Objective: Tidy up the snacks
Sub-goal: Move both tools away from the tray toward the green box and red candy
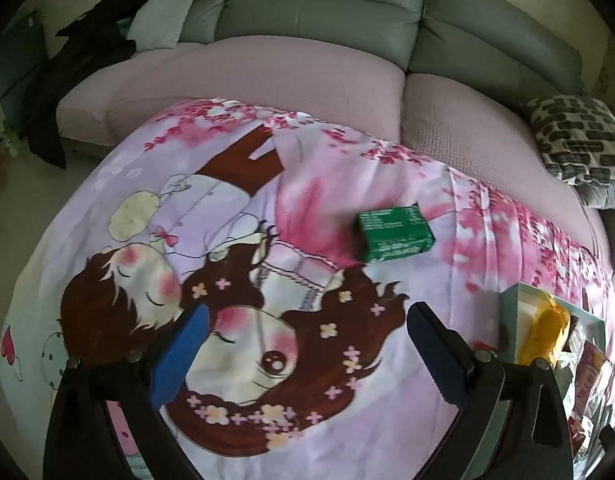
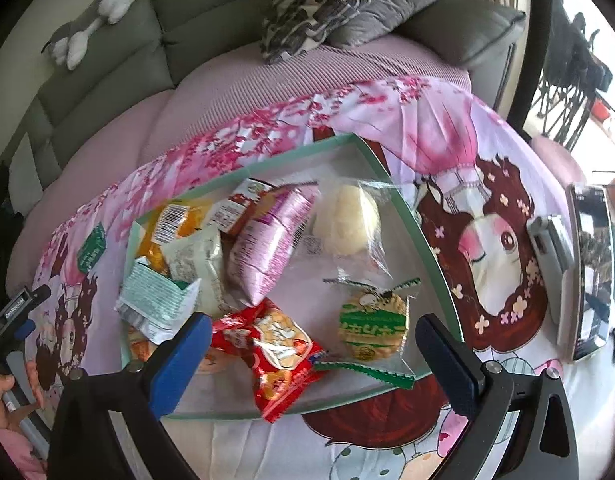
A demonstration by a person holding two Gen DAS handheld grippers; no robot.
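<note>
Snacks sit piled in the tray (image 2: 391,184) under your right gripper (image 2: 313,344), jaws spread wide, holding nothing; your left gripper (image 1: 307,328) gapes equally empty, short of the green packet (image 1: 393,238) on the cloth.

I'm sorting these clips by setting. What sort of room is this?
Most likely a home living room: a grey sofa with cushions, a plush toy on its back, and a cartoon-print cloth holding a tray of snacks.

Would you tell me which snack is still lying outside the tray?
The small green packet lies alone on the cartoon cloth, beyond the tray; every other snack sits inside it.
</note>
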